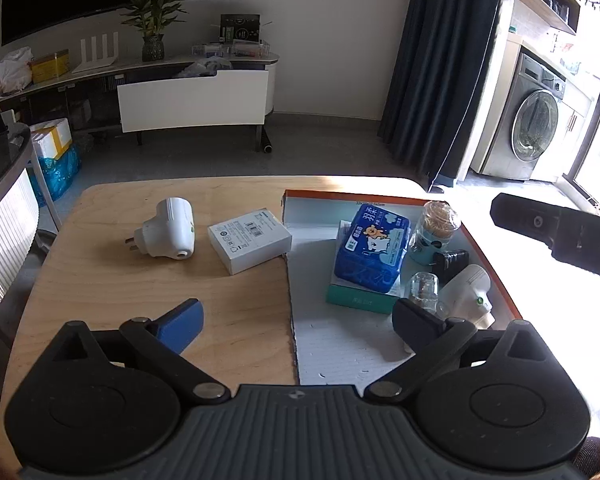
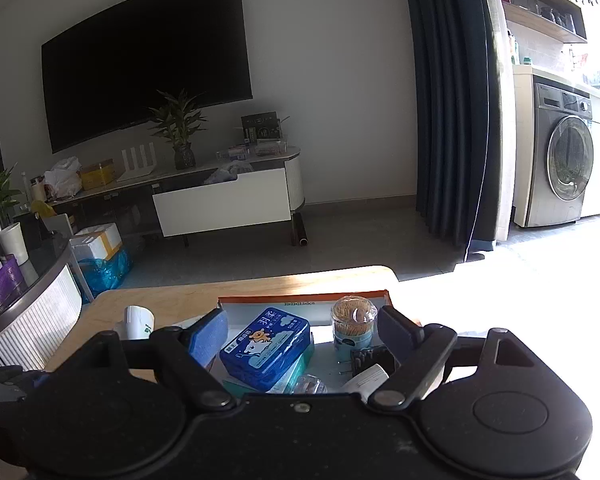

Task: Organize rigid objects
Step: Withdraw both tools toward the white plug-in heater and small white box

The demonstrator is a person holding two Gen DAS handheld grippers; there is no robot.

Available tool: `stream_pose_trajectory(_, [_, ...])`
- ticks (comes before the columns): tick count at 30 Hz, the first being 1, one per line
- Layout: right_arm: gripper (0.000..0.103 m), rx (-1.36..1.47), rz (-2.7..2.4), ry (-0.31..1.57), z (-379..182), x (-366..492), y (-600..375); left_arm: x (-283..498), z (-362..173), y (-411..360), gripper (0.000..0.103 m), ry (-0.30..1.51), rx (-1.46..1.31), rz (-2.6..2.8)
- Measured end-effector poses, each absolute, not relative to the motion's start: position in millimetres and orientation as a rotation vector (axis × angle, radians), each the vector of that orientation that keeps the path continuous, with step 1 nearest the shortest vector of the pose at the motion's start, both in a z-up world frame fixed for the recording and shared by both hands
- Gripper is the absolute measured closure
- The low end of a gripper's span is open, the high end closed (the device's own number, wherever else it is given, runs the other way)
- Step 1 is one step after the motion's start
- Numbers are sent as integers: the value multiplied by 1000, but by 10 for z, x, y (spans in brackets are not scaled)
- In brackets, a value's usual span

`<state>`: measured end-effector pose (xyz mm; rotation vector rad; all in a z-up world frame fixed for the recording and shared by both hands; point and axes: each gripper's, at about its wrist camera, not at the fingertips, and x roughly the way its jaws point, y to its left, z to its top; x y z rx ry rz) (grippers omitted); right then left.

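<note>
Nearest the left wrist lens, the left gripper (image 1: 298,320) hangs over the near edge of the wooden table (image 1: 100,272) with its jaws spread wide and nothing between them; its blue-padded finger is over bare wood, its black finger over the white floor of the cardboard tray (image 1: 332,344). Just beyond the black finger lie a small clear jar (image 1: 423,285) and a white plug-in device (image 1: 470,286). Ahead of the jaws, a blue tissue pack (image 1: 370,254) rests on a teal box (image 1: 356,300), with a toothpick jar (image 1: 436,224) and a black adapter (image 1: 451,262) to its right. Outside the tray, ahead and left, sit a white box (image 1: 250,240) and a second white plug (image 1: 171,227). The right gripper (image 2: 304,330) also has its jaws apart and empty, framing the tissue pack and toothpick jar from above the tray's near side.
</note>
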<state>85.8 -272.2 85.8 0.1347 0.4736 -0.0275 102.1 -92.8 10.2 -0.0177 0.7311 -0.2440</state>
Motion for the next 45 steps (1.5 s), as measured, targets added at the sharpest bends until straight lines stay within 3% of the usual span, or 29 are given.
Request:
stream_pose_trajectory(18, [5,69,117,538,779,1057,-2073,1145,182,-235,0,733,-84,-85])
stream_pose_trajectory(45, [4,18,184,576,678,1268,-1731,1279,105,20,0,737,-111,-52])
